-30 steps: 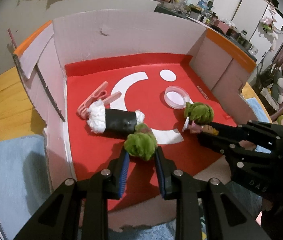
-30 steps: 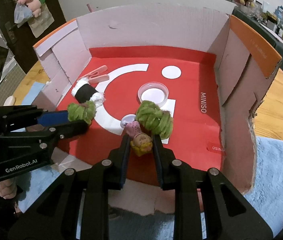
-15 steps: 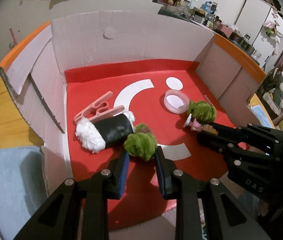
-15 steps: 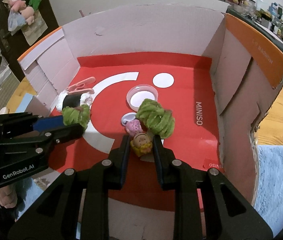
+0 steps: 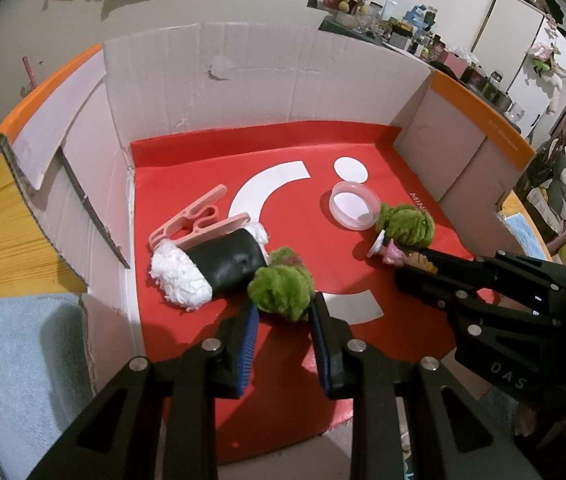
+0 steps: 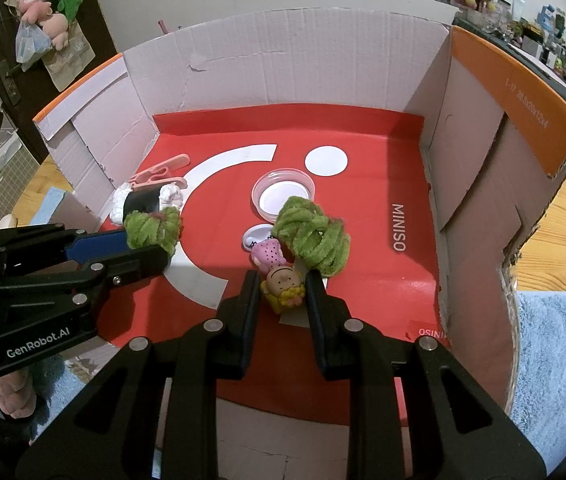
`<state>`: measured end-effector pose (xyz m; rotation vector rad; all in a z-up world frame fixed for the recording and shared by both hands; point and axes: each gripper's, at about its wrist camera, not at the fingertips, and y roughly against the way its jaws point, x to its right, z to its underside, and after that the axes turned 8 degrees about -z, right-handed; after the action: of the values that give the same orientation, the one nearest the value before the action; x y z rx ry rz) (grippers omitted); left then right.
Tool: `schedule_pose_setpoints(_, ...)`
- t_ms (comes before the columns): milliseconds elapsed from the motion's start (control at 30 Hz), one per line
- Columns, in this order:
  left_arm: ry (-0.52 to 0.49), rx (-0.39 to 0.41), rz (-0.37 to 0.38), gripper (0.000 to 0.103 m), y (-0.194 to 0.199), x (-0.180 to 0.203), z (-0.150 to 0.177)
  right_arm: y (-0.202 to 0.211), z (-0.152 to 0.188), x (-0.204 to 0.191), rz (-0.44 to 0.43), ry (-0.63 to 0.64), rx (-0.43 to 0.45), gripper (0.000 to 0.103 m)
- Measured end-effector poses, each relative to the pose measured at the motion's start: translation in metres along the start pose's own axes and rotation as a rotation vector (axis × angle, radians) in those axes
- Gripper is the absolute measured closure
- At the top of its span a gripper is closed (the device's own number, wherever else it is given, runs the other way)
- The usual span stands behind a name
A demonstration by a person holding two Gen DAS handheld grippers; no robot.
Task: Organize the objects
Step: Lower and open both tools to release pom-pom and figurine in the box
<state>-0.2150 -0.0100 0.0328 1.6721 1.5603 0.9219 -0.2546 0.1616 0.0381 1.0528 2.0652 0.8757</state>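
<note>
One box point(image 6: 291, 64), red floor; "MINISO" reads whole only in right view, cut off in left. One sushi plush point(image 5: 219, 268) far left, half hidden in right view. Two green yarn balls: left gripper point(image 5: 283, 312) clamps one point(image 5: 281, 290); other point(image 6: 313, 236) lies mid-floor. One dish point(image 6: 283, 196), one pink clip point(image 5: 195, 220). Right gripper point(image 6: 281, 292) clamped on one figurine point(image 6: 281, 286), its base hidden.

two green yarn bundles point(image 6: 312, 236) point(image 6: 154, 229), one pink clothespin point(image 5: 197, 221), one clear round lid point(image 6: 283, 196), one sushi plush point(image 5: 209, 270), one small figurine point(image 6: 283, 286)
</note>
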Motion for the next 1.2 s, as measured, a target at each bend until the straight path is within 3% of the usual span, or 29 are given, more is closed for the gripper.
schedule_pose_setpoints(400,0.001,0.003,-0.001,0.075,0.000,0.000,0.000,0.000,-0.001,0.001,-0.007,-0.005,0.001,0.081)
schedule_pose_setpoints(800,-0.008,0.009,-0.007,0.065,0.001,0.001,0.000,0.002,0.000,-0.001,-0.006,-0.003,0.002,0.080)
schedule_pose_setpoints(1033,-0.006,0.010,-0.010,0.064,0.001,0.001,0.001,0.003,0.004,-0.004,-0.008,-0.009,0.004,0.079)
schedule_pose_setpoints(1133,-0.005,0.012,-0.010,0.064,0.001,0.001,0.002,0.003,0.006,-0.008,-0.011,-0.002,0.001,0.074)
schedule_pose_setpoints(1167,-0.005,0.012,-0.010,0.064,0.001,0.001,0.002,0.003,0.007,-0.009,-0.014,0.000,0.000,0.069)
schedule_pose_setpoints(1200,-0.006,0.013,-0.010,0.064,0.001,0.001,0.002,0.004,0.008,-0.012,-0.022,0.004,-0.001,0.057)
